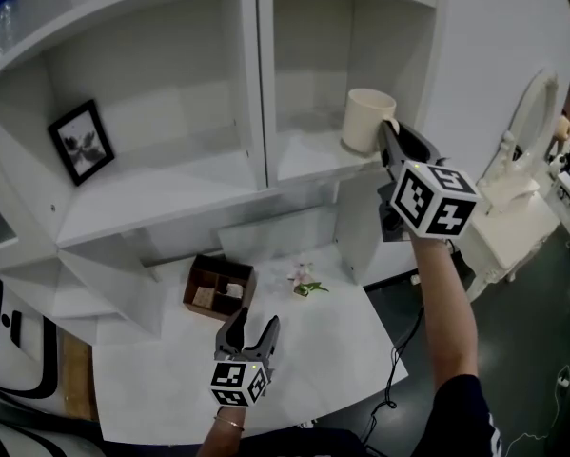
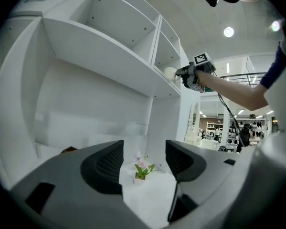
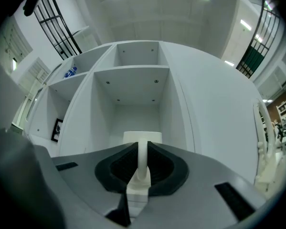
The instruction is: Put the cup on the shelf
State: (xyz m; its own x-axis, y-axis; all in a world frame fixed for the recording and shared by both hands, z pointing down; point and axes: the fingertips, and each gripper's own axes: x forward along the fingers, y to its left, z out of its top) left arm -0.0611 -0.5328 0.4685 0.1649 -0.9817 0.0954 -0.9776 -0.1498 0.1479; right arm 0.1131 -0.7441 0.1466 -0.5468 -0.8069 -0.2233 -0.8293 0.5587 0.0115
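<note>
Nearest: left tool (image 1: 249,329) low over white desk (image 1: 304,369), jaws apart, gripping nothing. Small pink-flowered potted plant (image 1: 305,282) visible beyond the gap, untouched. Brown wooden compartment box (image 1: 218,287) just beside it on desk. Farther up: right tool (image 1: 387,131) closed narrow, pads clamping handle of cream ceramic cup (image 1: 365,119). Cup straight ahead of tool, at front edge of right compartment of white shelf unit (image 1: 170,188); contact with board unclear. Black-framed picture (image 1: 81,141) in left compartment.

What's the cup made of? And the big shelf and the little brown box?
The cup looks ceramic, maybe plastic: cream, smooth, thick-walled. The shelf seems painted board: flat matte white panels with small peg holes. The brown box looks wooden, with thin dividers, but it's small to judge.
</note>
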